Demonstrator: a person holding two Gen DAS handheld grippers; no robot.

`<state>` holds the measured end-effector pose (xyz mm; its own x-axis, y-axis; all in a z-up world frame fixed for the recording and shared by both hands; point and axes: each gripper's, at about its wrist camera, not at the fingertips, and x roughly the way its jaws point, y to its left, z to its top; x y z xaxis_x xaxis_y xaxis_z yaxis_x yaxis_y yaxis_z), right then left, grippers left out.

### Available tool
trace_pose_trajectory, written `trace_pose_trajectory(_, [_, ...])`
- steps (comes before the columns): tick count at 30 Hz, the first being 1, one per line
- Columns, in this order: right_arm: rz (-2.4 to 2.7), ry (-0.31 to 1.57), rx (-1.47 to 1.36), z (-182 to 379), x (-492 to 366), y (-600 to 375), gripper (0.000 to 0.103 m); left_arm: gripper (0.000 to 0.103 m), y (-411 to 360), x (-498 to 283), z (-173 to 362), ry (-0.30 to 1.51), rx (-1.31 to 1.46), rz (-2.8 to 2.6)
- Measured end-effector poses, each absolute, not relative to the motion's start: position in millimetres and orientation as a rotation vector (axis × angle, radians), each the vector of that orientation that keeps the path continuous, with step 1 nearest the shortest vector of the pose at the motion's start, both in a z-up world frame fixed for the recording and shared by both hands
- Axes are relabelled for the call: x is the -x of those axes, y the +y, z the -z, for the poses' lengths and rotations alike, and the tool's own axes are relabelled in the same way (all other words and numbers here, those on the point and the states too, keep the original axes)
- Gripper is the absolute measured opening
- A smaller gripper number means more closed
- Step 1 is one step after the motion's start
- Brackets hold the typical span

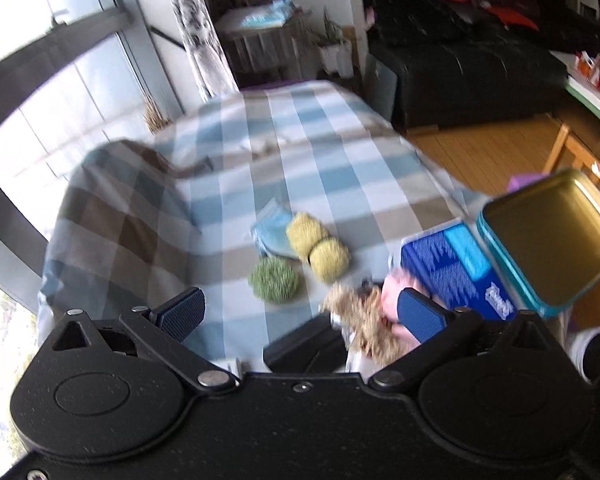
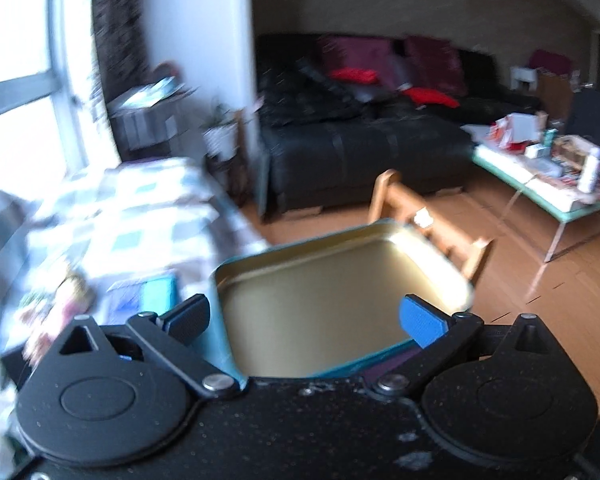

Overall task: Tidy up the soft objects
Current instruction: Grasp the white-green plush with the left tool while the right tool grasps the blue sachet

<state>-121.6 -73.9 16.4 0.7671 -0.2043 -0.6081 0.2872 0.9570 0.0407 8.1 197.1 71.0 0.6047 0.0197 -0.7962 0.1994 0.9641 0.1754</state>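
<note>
The left gripper (image 1: 300, 312) hangs over a checked bedcover (image 1: 324, 160), its jaws spread wide with nothing between the pads. Ahead of it, towards 12 o'clock, lie the soft things: a green pompom (image 1: 274, 280), and two yellow pompoms (image 1: 318, 246) touching each other just beyond it at 1 o'clock. A pale blue cloth (image 1: 270, 232) lies partly under the yellow pair, at their 9 o'clock. Close by the left gripper's right finger (image 1: 420, 314) sit a tan fuzzy clump (image 1: 360, 320) and something pink (image 1: 396, 300); motion blur hides what they are and whether the finger touches them. At 2 o'clock a blue tissue pack (image 1: 452, 268) rests against the teal tin (image 1: 548, 240), which stands tilted at the bed's edge with its gold inside bare.

The right gripper (image 2: 306, 320) is also spread; the tin's (image 2: 340, 304) open mouth fills the gap between its fingers, though I cannot tell whether either pad touches the rim. Beyond, at 12 o'clock, stand a wooden chair (image 2: 428, 220), a black sofa (image 2: 360, 144) and, at 2 o'clock, a cluttered low table (image 2: 540, 188).
</note>
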Motion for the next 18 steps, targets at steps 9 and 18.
trace_pose_trajectory(9, [0.022,0.835,-0.163,7,126,-8,0.100,0.090,239,14,-18,1.145,-0.224,0.194])
trace_pose_trajectory(18, [-0.191,1.014,-0.142,35,108,54,0.094,0.090,257,33,14,1.162,-0.258,0.290])
